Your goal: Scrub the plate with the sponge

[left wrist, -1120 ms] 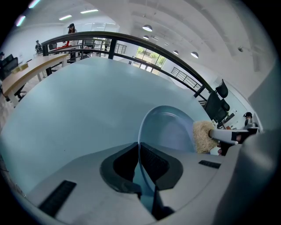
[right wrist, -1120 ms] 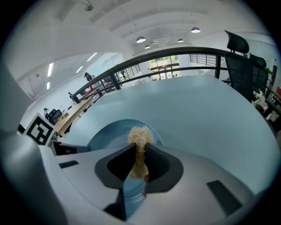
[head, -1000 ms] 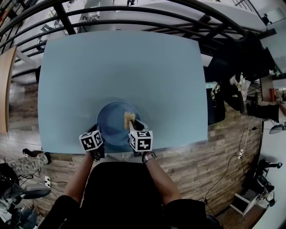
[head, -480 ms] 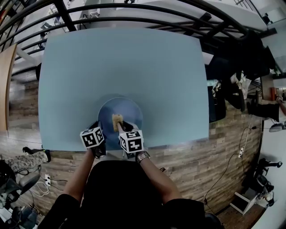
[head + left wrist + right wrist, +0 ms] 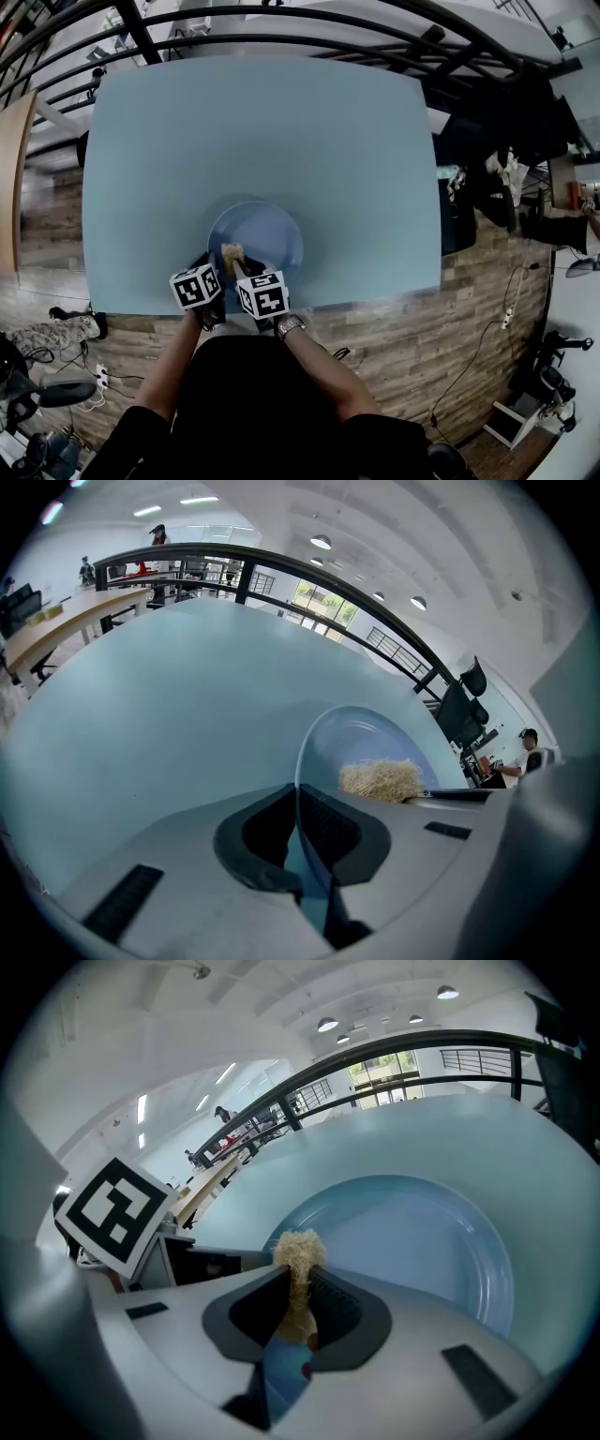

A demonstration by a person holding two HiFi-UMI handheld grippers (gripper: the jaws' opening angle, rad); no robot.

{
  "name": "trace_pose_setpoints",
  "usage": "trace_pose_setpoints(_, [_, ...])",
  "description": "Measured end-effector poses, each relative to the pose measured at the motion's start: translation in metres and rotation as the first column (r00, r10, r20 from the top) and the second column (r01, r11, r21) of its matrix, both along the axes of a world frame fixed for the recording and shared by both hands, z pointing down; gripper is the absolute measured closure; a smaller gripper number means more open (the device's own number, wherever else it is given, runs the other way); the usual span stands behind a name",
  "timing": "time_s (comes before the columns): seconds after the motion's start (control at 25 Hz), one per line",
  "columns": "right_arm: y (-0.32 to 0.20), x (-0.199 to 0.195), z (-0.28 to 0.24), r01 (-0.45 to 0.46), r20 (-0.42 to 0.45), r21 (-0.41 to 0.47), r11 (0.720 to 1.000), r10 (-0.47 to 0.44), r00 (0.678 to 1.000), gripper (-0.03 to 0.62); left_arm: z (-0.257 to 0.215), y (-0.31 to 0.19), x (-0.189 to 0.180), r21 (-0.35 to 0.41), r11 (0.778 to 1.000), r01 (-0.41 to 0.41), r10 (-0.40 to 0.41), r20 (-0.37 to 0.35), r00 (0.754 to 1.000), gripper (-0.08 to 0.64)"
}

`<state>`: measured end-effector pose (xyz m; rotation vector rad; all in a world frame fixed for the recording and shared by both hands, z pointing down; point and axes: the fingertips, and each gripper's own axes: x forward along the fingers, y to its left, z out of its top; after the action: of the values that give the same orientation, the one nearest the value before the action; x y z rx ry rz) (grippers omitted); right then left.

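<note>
Left gripper (image 5: 298,829) is closed on the thin rim of the smooth, round blue plate (image 5: 272,234). Right gripper (image 5: 298,1309) pinches a fibrous tan sponge (image 5: 298,1249) just inside that rim.

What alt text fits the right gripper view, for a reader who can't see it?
The right gripper is shut on a straw-coloured sponge, holding it at the left rim of a blue plate. The plate lies on a pale blue table, and a marker cube shows at left.
</note>
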<state>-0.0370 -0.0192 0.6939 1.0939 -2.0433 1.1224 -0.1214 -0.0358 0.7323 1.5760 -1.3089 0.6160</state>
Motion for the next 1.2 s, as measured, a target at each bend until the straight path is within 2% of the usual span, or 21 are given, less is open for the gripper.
trace_pose_setpoints(0.4, [-0.001, -0.005, 0.006, 0.01, -0.014, -0.004, 1.0, -0.01, 1.0, 0.526, 0.001, 0.0, 0.001, 0.002, 1.0, -0.015, 0.015, 0.001, 1.0, 0.552])
trace_pose_setpoints(1.2, [-0.004, 0.029, 0.009, -0.069, -0.026, -0.023, 0.997, 0.069, 0.997, 0.526, 0.004, 0.002, 0.004, -0.001, 1.0, -0.027, 0.027, -0.024, 0.999, 0.552])
